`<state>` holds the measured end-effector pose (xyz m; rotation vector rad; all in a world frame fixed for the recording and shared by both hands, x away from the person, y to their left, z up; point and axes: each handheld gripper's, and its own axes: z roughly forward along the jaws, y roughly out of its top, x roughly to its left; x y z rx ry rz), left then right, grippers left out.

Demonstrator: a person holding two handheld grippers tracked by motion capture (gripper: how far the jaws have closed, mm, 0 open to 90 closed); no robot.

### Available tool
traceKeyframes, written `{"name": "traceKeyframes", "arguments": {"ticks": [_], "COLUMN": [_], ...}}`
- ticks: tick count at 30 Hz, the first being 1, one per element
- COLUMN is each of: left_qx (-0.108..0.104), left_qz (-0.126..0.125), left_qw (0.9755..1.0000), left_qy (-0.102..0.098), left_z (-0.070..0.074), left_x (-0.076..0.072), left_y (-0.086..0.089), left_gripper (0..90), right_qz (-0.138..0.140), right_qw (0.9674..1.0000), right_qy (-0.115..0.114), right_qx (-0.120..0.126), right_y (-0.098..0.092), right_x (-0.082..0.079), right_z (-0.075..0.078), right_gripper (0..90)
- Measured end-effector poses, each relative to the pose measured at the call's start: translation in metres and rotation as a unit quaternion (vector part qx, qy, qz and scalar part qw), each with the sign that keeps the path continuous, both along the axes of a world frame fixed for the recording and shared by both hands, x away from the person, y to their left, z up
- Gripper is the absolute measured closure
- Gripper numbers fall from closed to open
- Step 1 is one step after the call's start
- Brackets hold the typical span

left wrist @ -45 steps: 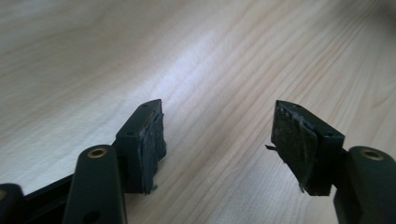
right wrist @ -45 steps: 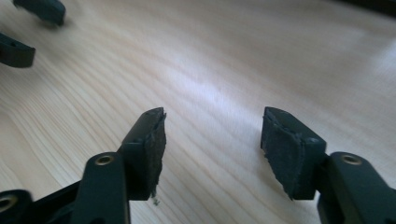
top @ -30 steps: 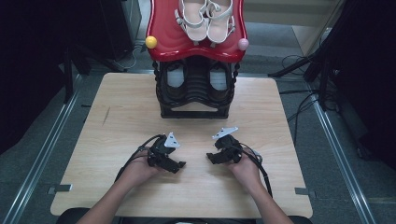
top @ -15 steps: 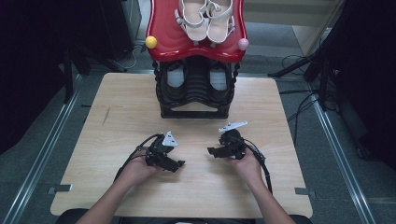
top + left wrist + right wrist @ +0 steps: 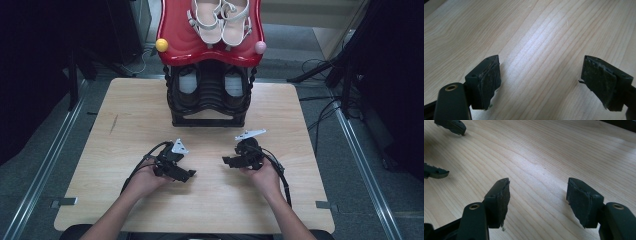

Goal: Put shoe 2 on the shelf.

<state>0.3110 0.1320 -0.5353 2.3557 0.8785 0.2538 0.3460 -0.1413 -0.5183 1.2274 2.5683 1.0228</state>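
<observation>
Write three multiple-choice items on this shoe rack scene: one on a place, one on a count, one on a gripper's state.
1. Where do the pale sandals lie?
A. on the red top shelf of the shoe rack
B. on the wooden table beside the rack
C. between the left gripper's jaws

2. How many small balls sit at the front corners of the red shelf?
A. none
B. two
C. four

3. How does the left gripper stand?
A. shut on a sandal
B. shut on nothing
C. open, with bare tabletop between its jaws

Answers:
1 A: the high view shows the pair side by side on the red shelf.
2 B: a yellow ball at the left corner, a pink ball at the right.
3 C: the left gripper view shows the jaws wide apart over wood grain.
</observation>
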Motion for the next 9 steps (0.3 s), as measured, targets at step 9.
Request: {"name": "traceKeyframes", "arguments": {"ticks": [9], "left_qx": [0.004], "left_qz": [-0.001], "left_qw": [1.0000], "left_qy": [0.002], "left_z": [-0.0008], "left_x": [0.0005], "left_y": [-0.0002], "left_gripper": [16.0], "right_qz": [0.000], "right_qw": [1.0000], "right_qy": [-0.001], "right_qx": [0.002], "right_y": [-0.0010], "right_x": [0.0005], "right_z": [0.0007], "right_gripper": [36.4]}}
